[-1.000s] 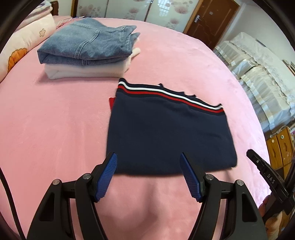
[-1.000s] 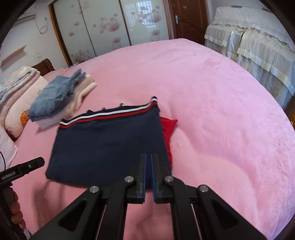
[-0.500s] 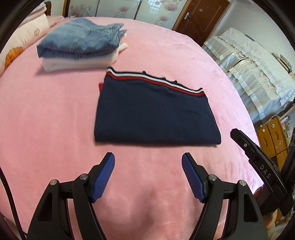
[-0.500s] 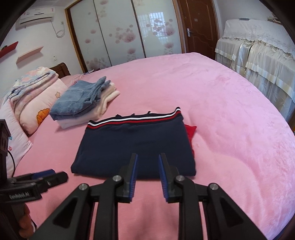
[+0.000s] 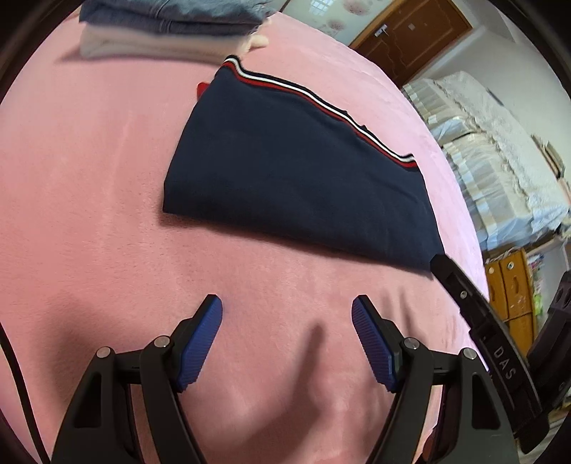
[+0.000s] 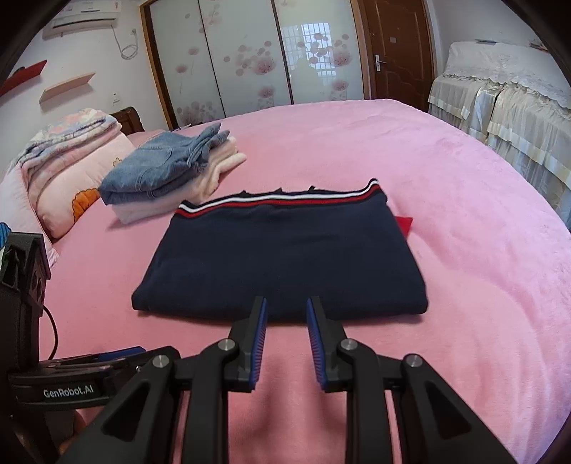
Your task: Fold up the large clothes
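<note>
We are seeing even daylight, seemingly coming through the frosted wardrobe doors (image 6: 249, 60). The pink bedspread (image 6: 446, 200) is glowing softly, without glare. The navy sweater (image 5: 296, 171) is casting a thin shadow. Fisheye bending is curving both views, dark vignettes are ringing them, and the left view's folded pile (image 5: 167, 32) is blurring.

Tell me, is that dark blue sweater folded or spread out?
Folded. The navy sweater lies as a compact rectangle on the pink bed, striped hem along its far edge.
</note>
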### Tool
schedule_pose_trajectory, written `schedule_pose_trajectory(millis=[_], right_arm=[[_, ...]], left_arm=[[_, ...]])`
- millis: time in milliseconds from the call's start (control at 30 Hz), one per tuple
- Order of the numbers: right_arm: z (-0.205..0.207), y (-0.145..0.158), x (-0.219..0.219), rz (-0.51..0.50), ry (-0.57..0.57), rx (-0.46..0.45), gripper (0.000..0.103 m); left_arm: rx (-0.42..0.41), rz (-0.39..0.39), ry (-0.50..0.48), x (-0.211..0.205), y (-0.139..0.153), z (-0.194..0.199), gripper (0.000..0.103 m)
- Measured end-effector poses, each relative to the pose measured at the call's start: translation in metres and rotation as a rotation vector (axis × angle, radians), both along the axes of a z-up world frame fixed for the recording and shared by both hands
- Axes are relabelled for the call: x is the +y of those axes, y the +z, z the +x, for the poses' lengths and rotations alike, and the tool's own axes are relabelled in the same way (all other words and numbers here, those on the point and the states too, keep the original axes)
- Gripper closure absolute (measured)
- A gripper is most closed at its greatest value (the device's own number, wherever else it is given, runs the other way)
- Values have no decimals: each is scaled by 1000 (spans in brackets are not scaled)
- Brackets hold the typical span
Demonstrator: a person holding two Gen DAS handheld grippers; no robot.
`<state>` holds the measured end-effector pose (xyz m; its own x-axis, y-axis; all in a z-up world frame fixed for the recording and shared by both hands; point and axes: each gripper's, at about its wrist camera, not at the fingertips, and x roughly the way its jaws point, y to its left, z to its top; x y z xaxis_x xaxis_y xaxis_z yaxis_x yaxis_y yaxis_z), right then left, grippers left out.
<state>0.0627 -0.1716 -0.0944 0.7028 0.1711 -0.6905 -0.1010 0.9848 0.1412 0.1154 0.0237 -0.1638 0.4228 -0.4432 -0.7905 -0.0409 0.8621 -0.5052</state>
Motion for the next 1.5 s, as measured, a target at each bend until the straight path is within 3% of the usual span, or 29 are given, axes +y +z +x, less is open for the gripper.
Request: schedule_pose_trajectory(millis=[600,833,900,1067,1133,1267,1500], right_arm=[[33,-21,13,5,19,7,80],[44,-23,16,-3,28,-5,80],[48,-22,19,-18,35,-14,80],[57,-25,29,-65,61,-16,87],[63,-35,33,-88,77,16,89],[73,-55,26,-35,87,86,90],[72,-59,16,37,87,96,91]], left_arm=[[-135,-181,105,17,-26,60,29],[-159,-185,120,7,-23,81,29],[-173,-192,137,6,-20,84,38],[-198,-155,187,15,-12,80,80],[-206,-147,191,15,-9,79,88],[-237,-45,163,0,5,78,91],[-376,57,18,-57,59,77,92]])
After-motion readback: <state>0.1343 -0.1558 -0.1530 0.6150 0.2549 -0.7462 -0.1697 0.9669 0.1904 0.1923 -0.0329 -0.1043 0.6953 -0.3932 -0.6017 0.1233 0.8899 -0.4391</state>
